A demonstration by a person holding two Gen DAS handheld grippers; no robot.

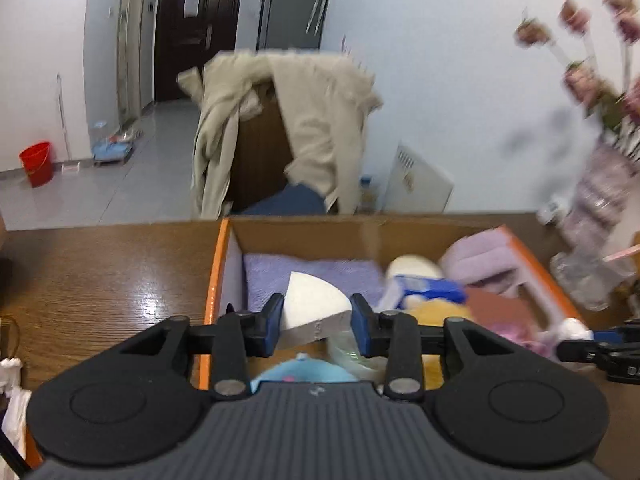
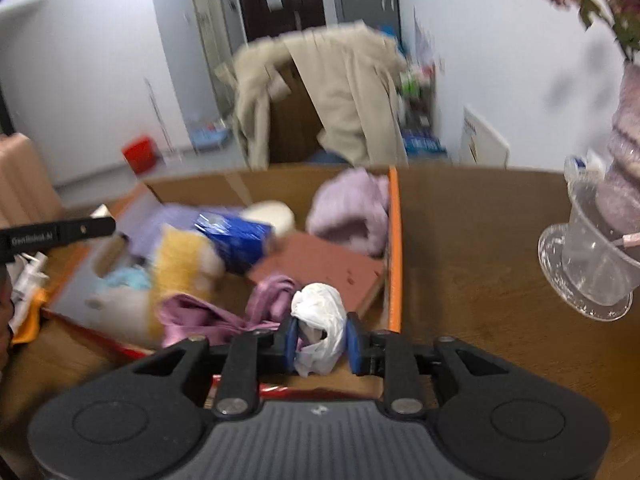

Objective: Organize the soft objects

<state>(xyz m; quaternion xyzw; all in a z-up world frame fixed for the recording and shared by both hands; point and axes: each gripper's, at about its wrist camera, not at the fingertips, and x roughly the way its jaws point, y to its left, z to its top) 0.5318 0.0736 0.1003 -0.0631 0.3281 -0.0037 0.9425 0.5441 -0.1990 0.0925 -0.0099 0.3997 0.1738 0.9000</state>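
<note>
An open cardboard box point(image 1: 218, 276) with orange edges sits on the wooden table and holds several soft things. My left gripper point(image 1: 316, 326) is shut on a white wedge-shaped sponge point(image 1: 310, 304), held over the box's left part above a purple towel point(image 1: 352, 274). My right gripper point(image 2: 322, 342) is shut on a crumpled white cloth point(image 2: 320, 312), held over the box's point(image 2: 394, 248) near right corner. A lilac fluffy cloth point(image 2: 352, 212), a blue packet point(image 2: 236, 240), a yellow plush point(image 2: 180, 272) and a pink cloth point(image 2: 208, 316) lie in the box.
A clear glass vase point(image 2: 592, 264) with dried flowers stands on the table point(image 2: 480, 260) right of the box. A chair draped with a beige coat point(image 1: 308, 120) stands behind the table. A red bucket point(image 1: 37, 163) is on the floor at the left.
</note>
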